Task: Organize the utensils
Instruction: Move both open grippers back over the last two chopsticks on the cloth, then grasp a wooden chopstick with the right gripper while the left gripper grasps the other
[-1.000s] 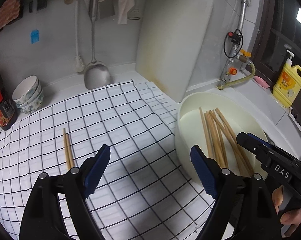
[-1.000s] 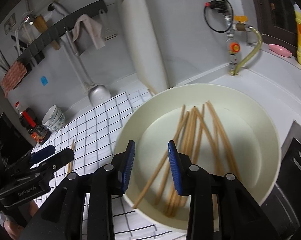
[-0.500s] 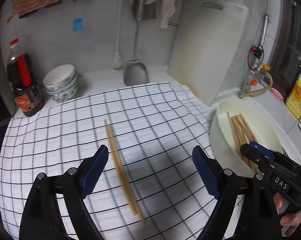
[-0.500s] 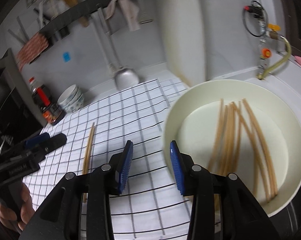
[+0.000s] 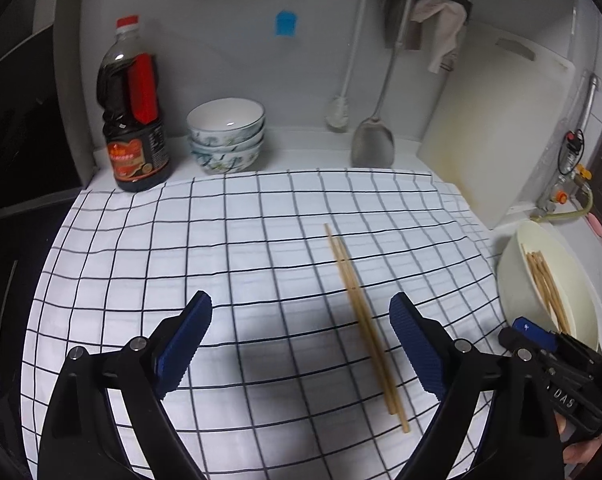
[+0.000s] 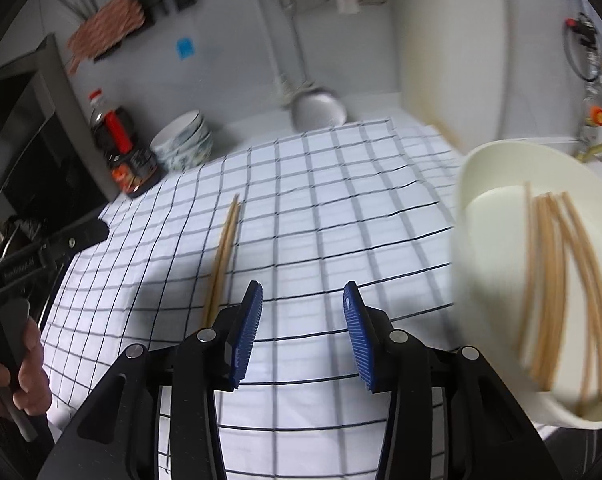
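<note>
A pair of wooden chopsticks [image 5: 365,320] lies side by side on the white checked cloth [image 5: 241,240]; it also shows in the right wrist view [image 6: 223,256]. Several more chopsticks [image 6: 557,288] lie in a cream round basin [image 6: 473,184] at the right, also seen in the left wrist view [image 5: 509,280]. My left gripper [image 5: 301,340] is open and empty above the cloth, the pair just inside its right finger. My right gripper [image 6: 301,332] is open and empty above the cloth, between the pair and the basin.
A soy sauce bottle [image 5: 135,120] and stacked bowls [image 5: 226,136] stand at the back. A metal spatula [image 5: 375,136] and a brush [image 5: 341,108] hang on the wall. A white cutting board [image 5: 497,128] leans at the back right, by a tap [image 5: 569,184].
Both grippers have swung left, away from the basin and over the cloth. The pair of chopsticks now lies near the left gripper's right finger. Both stay open and empty.
</note>
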